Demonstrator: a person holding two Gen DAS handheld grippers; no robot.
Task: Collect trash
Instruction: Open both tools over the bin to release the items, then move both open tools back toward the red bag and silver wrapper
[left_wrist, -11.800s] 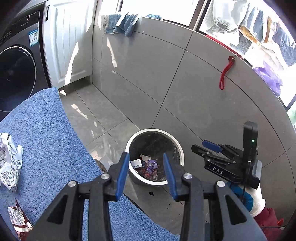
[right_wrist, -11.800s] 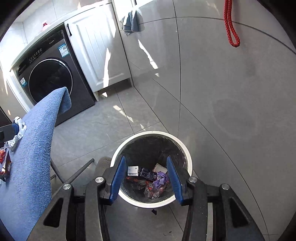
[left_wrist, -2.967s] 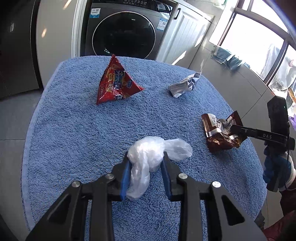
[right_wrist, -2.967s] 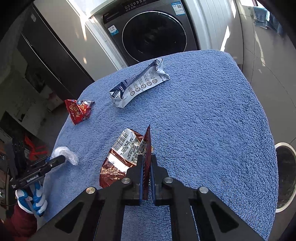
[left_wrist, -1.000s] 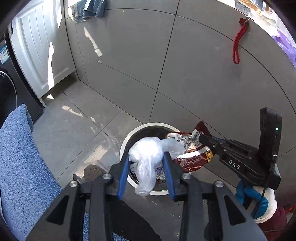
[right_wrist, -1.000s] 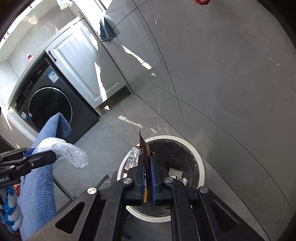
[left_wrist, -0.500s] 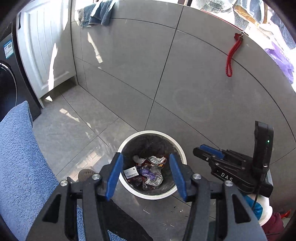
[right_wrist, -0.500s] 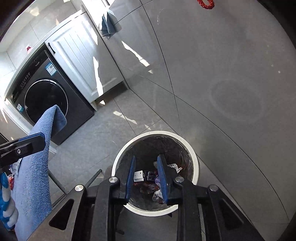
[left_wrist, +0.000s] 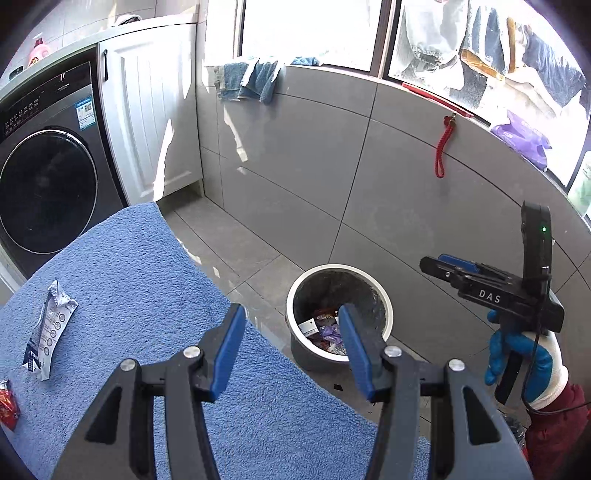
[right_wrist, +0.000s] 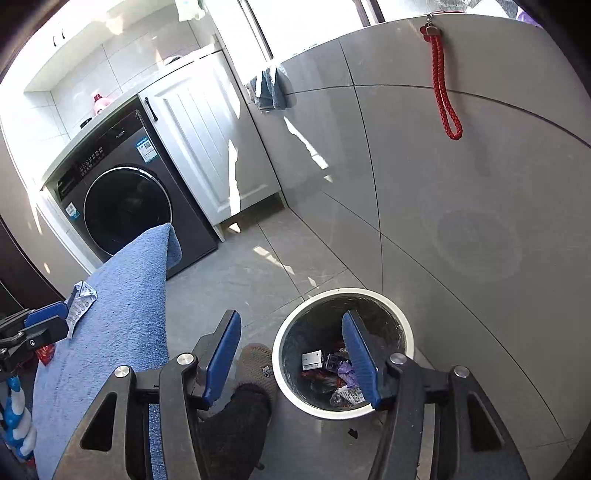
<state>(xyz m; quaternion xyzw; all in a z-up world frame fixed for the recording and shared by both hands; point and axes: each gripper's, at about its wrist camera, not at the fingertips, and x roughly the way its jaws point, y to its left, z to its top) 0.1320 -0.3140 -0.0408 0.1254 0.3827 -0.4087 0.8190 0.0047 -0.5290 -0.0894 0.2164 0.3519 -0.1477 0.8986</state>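
Both claws, left gripper and right gripper, now spread wide and empty; wrappers dropped into white-rimmed round bin.

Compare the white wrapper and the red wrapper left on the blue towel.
The white wrapper is long, printed with dark text, and lies fully in view; the red wrapper is cut off by the image edge. The white one sits farther up the blue towel, the red one nearer the camera. Both are crumpled and not yet in the bin.
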